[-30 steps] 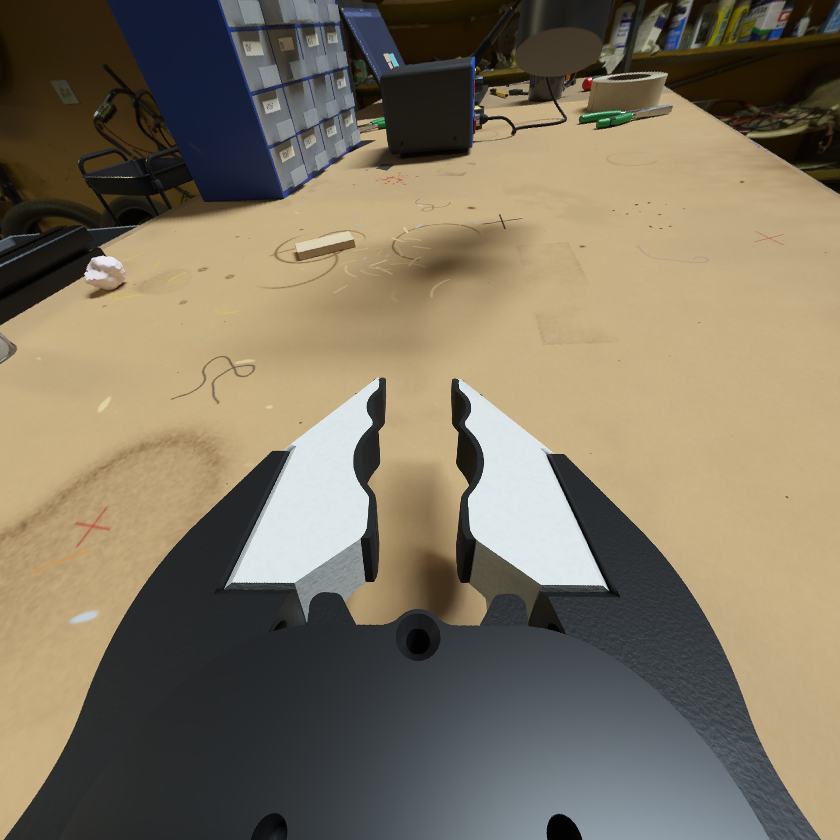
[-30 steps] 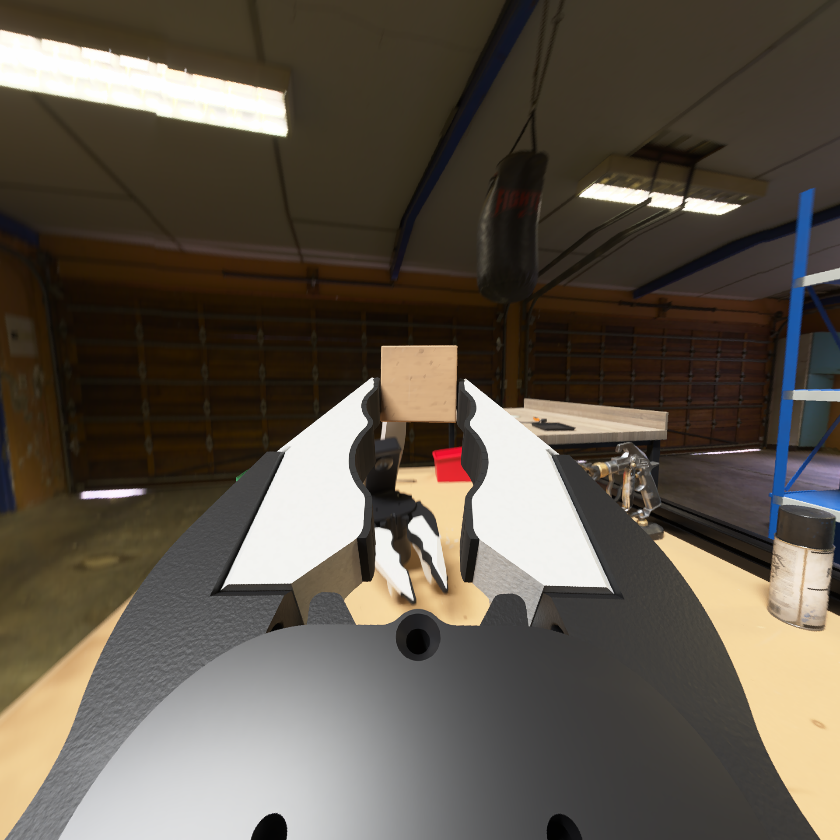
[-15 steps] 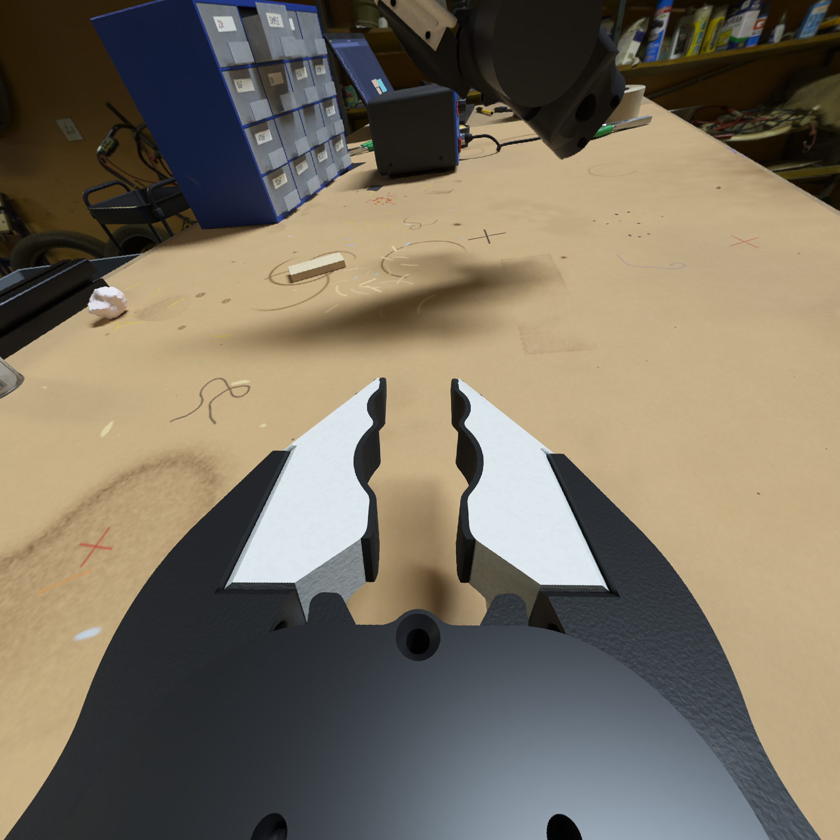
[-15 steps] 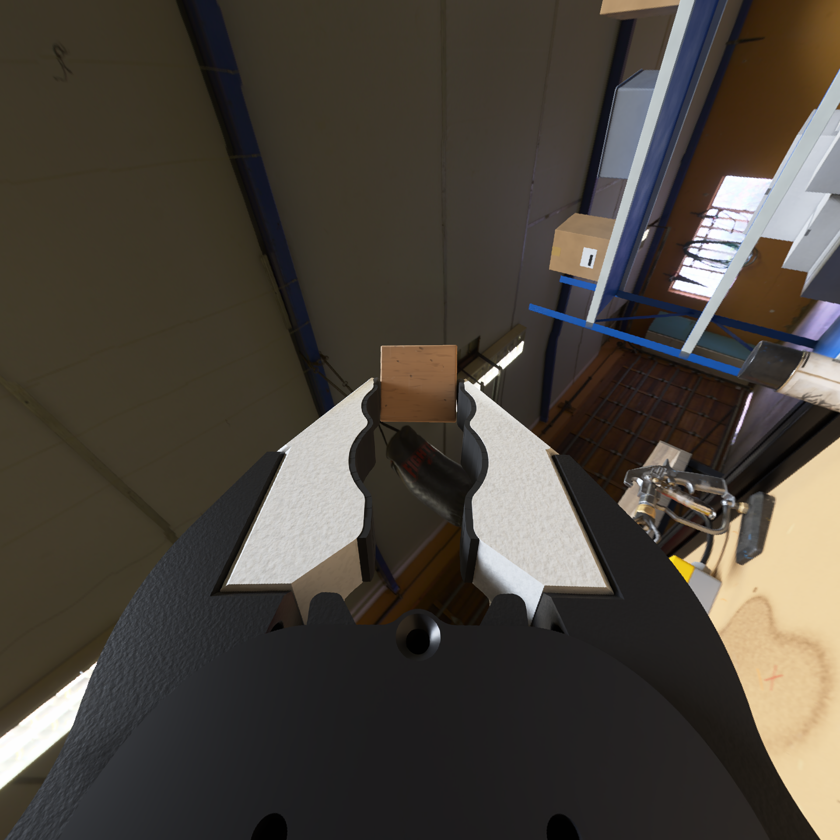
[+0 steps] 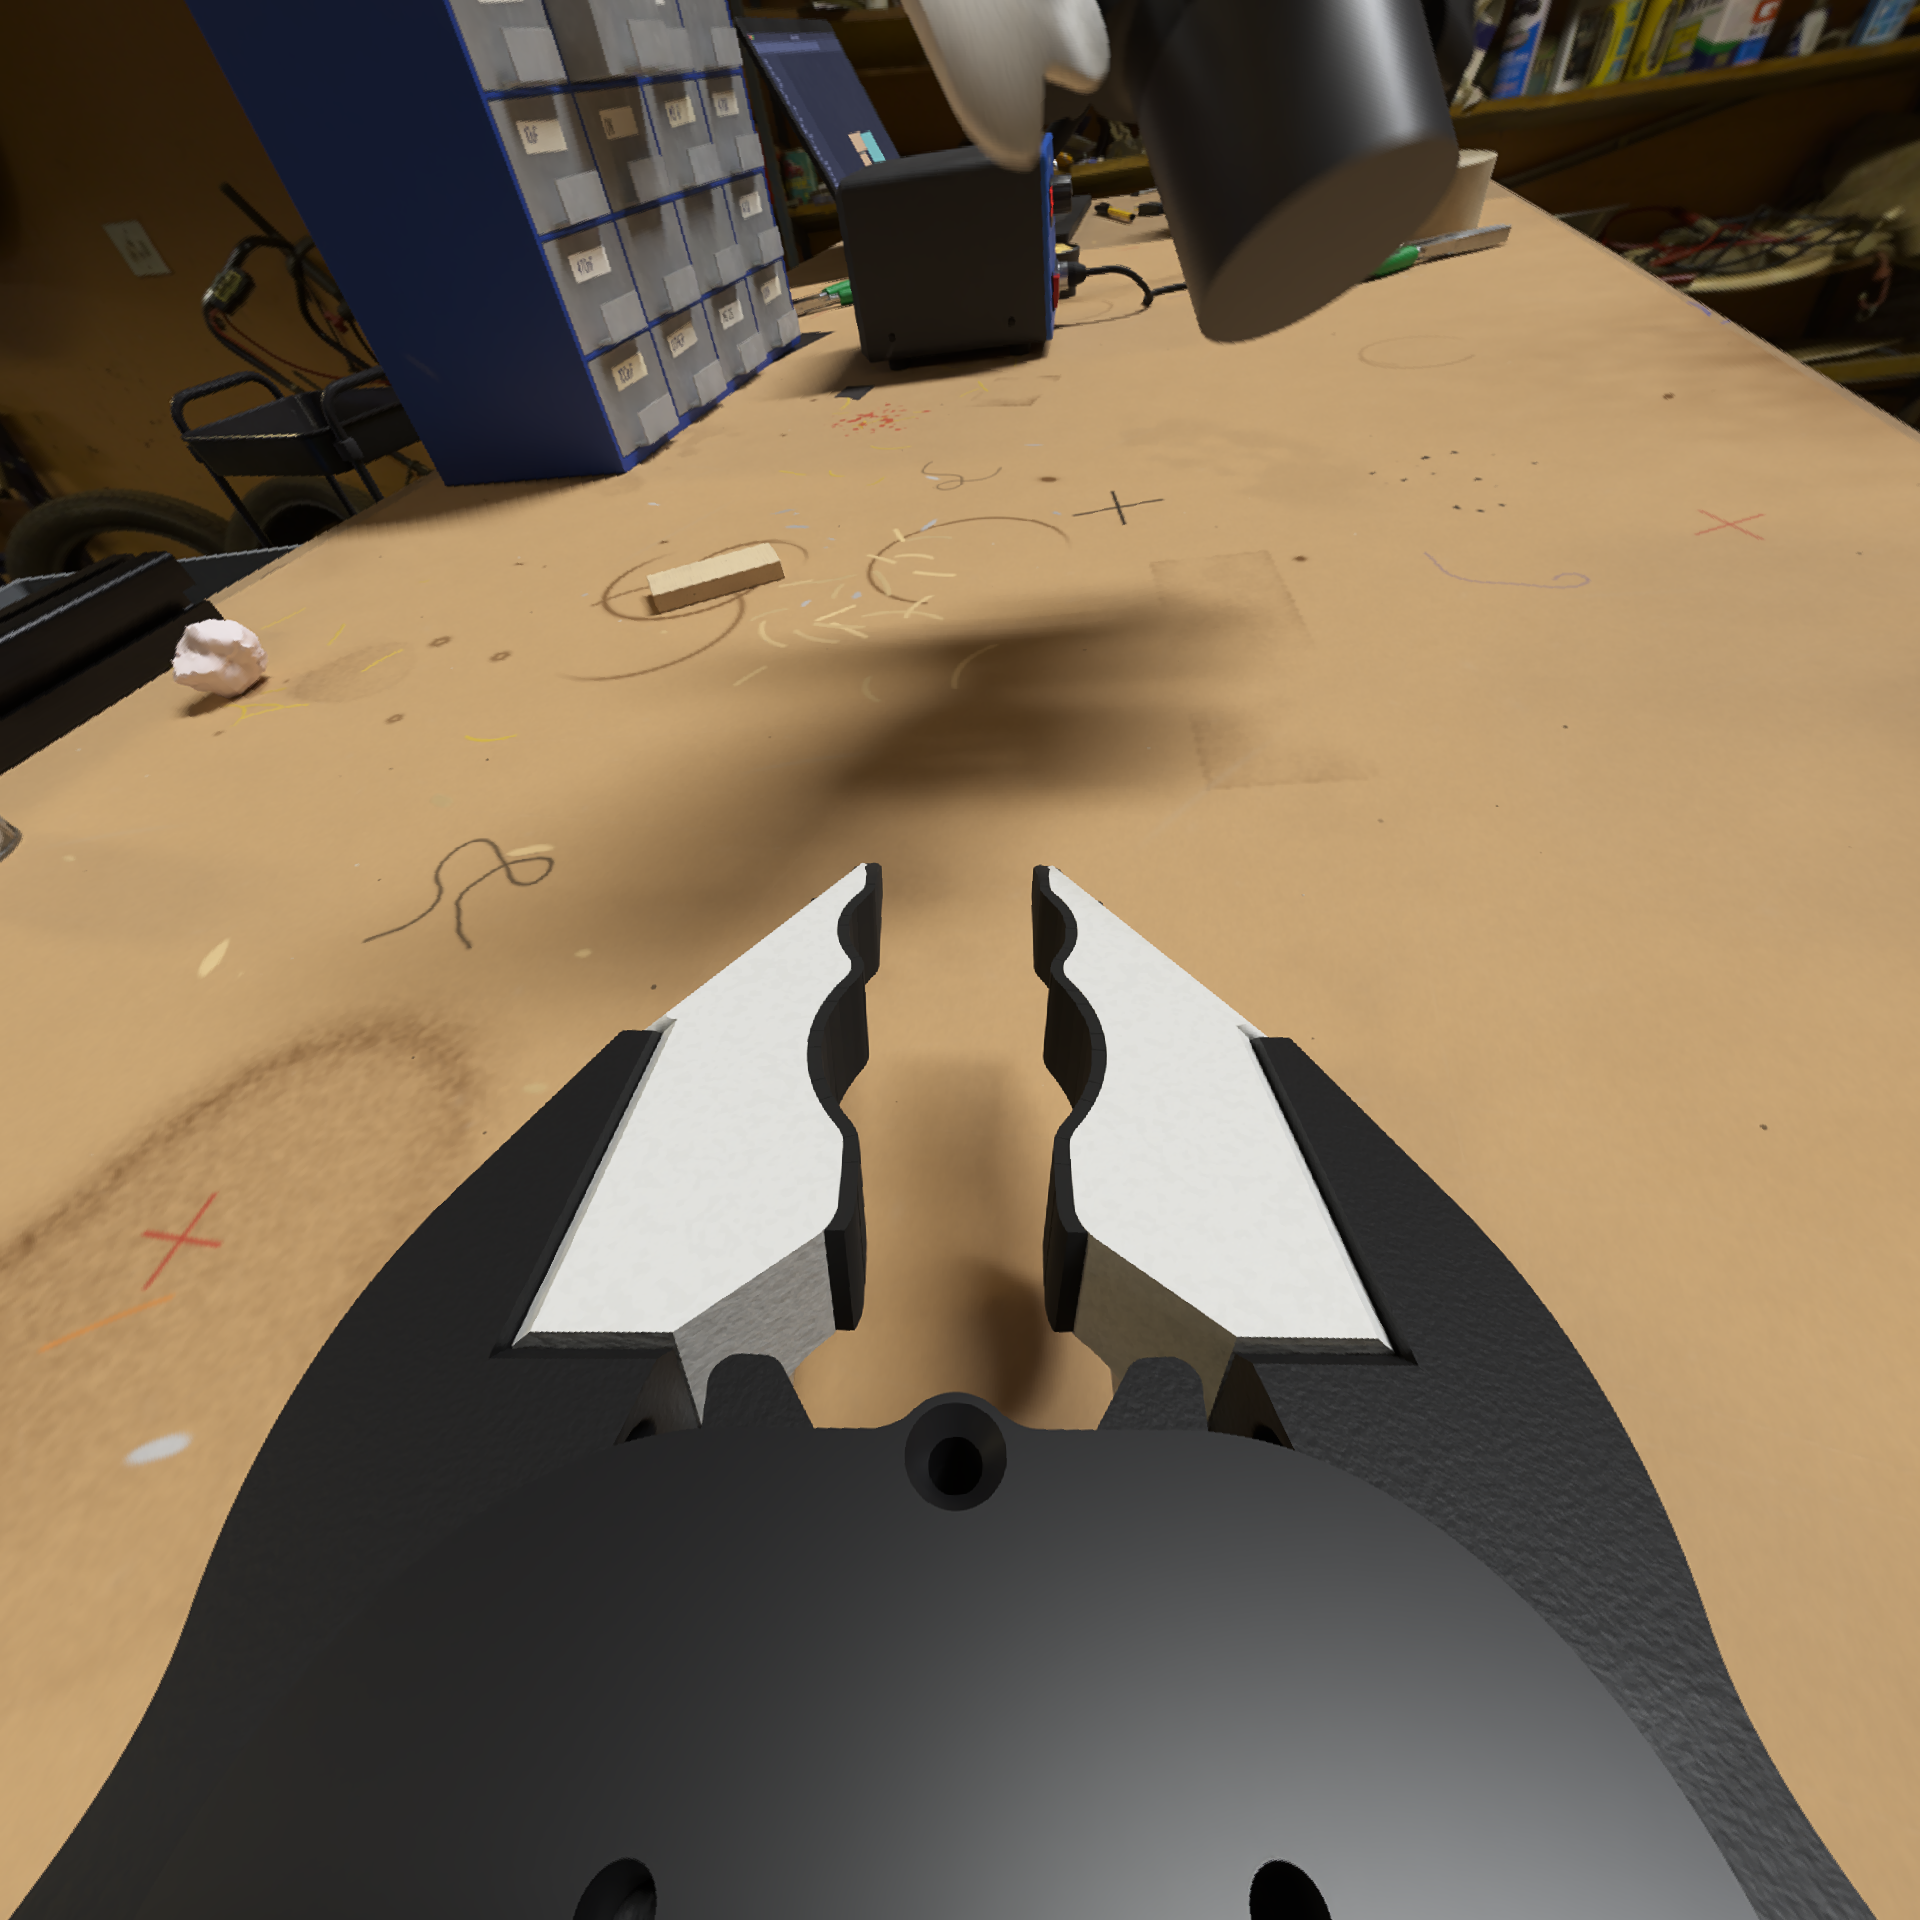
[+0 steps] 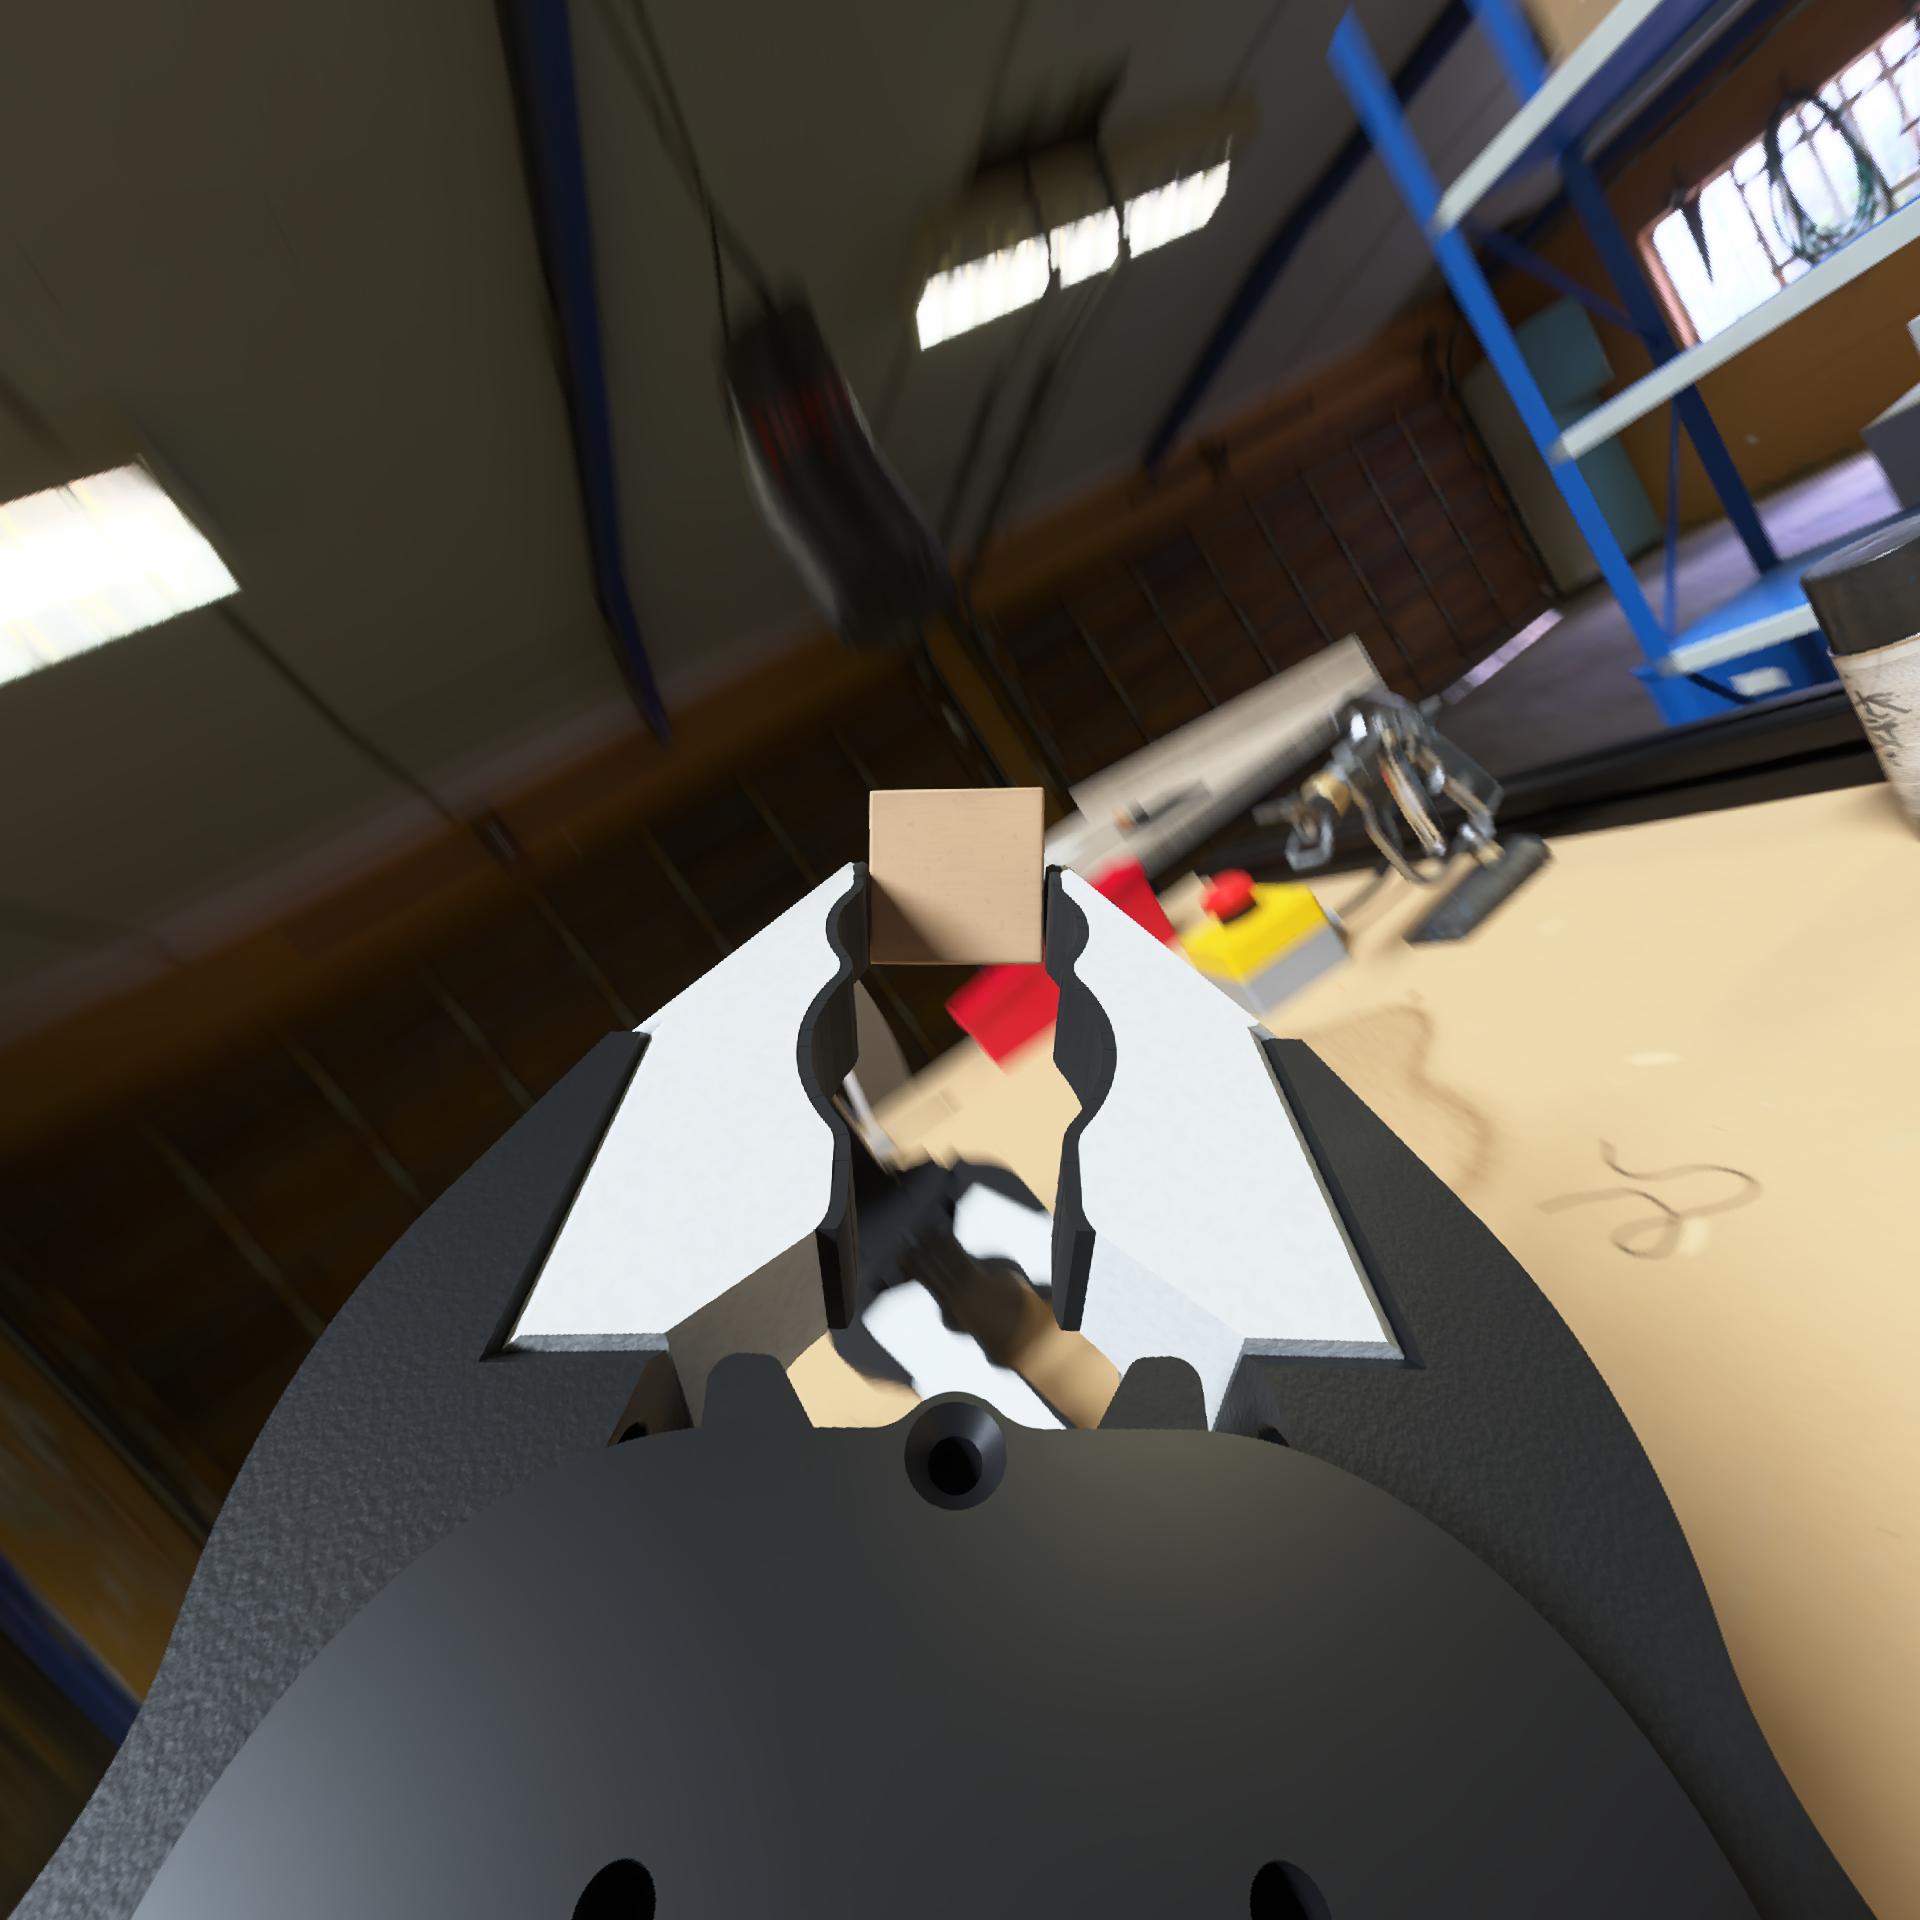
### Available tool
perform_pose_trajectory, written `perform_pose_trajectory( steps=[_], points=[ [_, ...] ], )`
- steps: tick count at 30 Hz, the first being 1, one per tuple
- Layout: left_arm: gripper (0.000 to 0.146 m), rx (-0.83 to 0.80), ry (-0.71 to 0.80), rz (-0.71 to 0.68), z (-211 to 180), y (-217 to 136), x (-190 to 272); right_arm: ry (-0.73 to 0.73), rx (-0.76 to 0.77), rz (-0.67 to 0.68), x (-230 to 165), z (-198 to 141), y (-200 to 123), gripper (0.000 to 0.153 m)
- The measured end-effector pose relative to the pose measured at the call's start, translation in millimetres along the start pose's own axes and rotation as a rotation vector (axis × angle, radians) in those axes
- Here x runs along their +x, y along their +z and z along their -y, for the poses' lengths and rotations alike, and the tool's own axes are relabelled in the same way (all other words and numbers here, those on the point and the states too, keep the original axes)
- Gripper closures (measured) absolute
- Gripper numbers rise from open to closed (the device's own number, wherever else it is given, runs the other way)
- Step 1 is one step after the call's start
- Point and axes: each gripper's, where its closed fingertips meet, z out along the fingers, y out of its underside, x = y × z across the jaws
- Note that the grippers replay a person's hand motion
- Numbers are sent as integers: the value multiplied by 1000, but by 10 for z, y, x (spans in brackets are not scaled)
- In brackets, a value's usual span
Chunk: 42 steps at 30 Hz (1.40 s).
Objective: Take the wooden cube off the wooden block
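Observation:
My right gripper (image 6: 956, 883) is shut on the wooden cube (image 6: 956, 875), held between its fingertips high above the bench, tilted and pointing across the room. The flat wooden block (image 5: 715, 577) lies on the bench at the far left in the left wrist view, with nothing on it. My left gripper (image 5: 956, 883) is open and empty, low over the bench, well short of the block. The right gripper's dark body (image 5: 1288, 156) hangs at the top of the left wrist view. The left gripper (image 6: 935, 1247) shows blurred between my right fingers.
A blue drawer cabinet (image 5: 582, 208), a black box (image 5: 951, 260) with a cable, and a crumpled white wad (image 5: 218, 655) sit at the far side. In the right wrist view are a red box (image 6: 1013, 997), a yellow switch box (image 6: 1262, 930), a spray gun (image 6: 1382, 769) and a can (image 6: 1881, 686).
My right gripper swung from pointing at the ceiling back down toward the bench, with the cube still in it. In the left wrist view it moved right. The left gripper barely moved.

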Motion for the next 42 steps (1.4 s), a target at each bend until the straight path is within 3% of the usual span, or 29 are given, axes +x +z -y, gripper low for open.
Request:
perform_pose_trajectory(
  steps=[5,14,26,32,36,42],
  points=[
    [117,13,-21,5,37,-45,-40,-378,-344,-128,44,-730,249,119],
    [117,72,-86,44,80,-390,-203,-812,-640,-169,148,-1380,521,119],
    [115,119,-96,100,142,-651,-332,-878,-564,-50,26,-1497,726,119],
    [104,138,-72,1,159,-637,-44,-925,-545,-47,-109,-1490,685,119],
    [96,68,-79,5,14,-519,3,-957,-536,-144,-50,-1407,527,119],
    [89,13,-128,25,-121,-389,-23,-957,-691,-367,400,-1599,105,119]
  ],
)
